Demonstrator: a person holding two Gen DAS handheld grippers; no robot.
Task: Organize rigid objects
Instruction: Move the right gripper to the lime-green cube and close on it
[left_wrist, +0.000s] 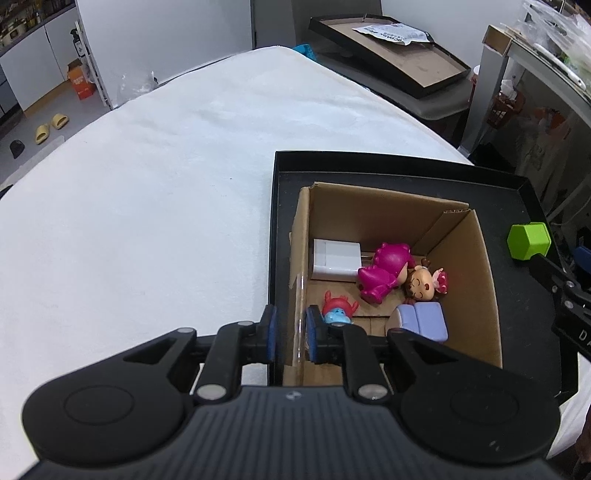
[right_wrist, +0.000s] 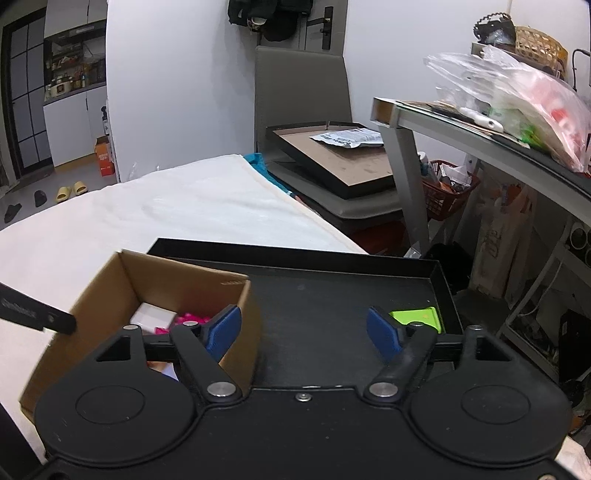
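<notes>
White-sheeted bed (left_wrist: 166, 177) carrying a black tray (left_wrist: 399, 166). Left gripper (left_wrist: 290, 332) clamps the cardboard box (left_wrist: 476, 280) wall; toys lie inside. Right gripper (right_wrist: 304, 330) stands open, empty, near the green block (right_wrist: 417, 317) on the tray.

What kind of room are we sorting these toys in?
Most likely a lived-in home, not a lab. The cardboard box of toys sits in a black tray on a surface with a white cloth; slippers lie on the floor, and a kitchen-like nook shows beyond.
</notes>
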